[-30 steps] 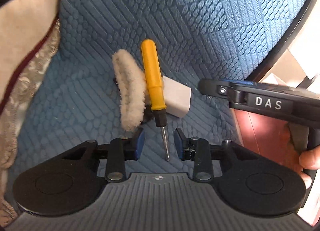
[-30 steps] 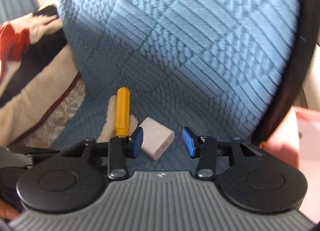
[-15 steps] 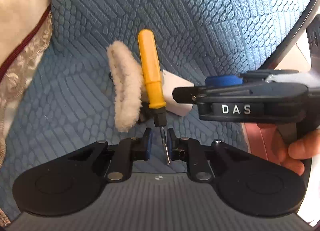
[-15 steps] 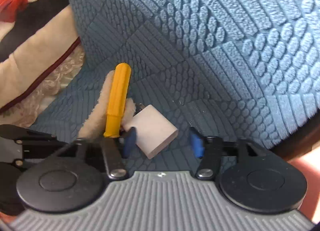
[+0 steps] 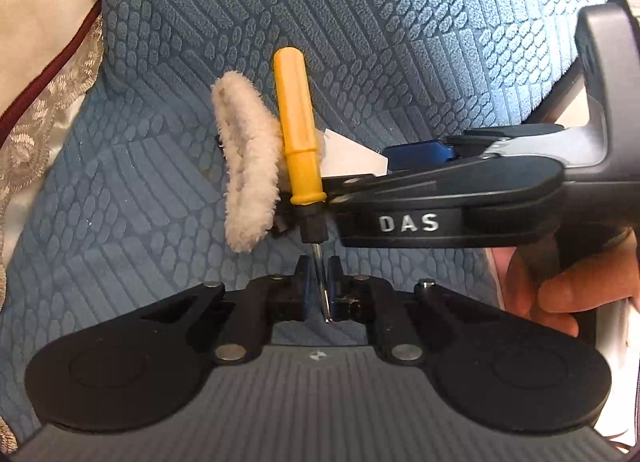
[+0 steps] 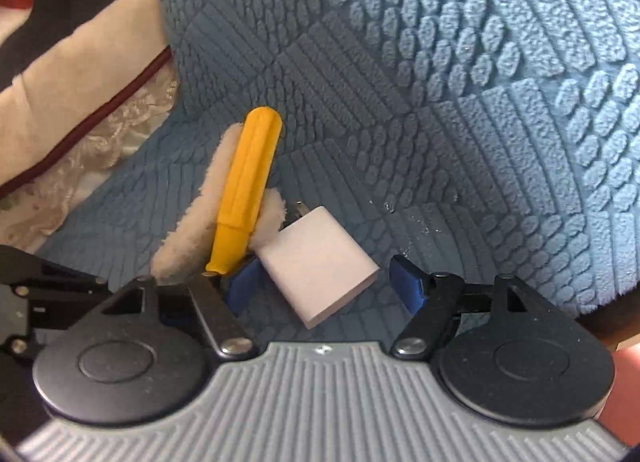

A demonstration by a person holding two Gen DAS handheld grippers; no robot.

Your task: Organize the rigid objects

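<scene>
Two grippers, L gripper (image 5: 319, 282) pinching screwdriver (image 5: 298, 138) shaft

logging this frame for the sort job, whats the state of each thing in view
left gripper: shut on the screwdriver's metal shaft, having just been closing
right gripper: open, jaws just been opening, fingers either side of the white block, not pressing
screwdriver: yellow handle leaning on the fluffy pad
white block: lying on the blue cushion, not gripped
fluffy pad: standing on edge

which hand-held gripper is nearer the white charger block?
Right. The right hand-held gripper straddles the white charger block, jaws open; the left hand-held gripper sits nearer the camera, shut on the screwdriver shaft.
</scene>
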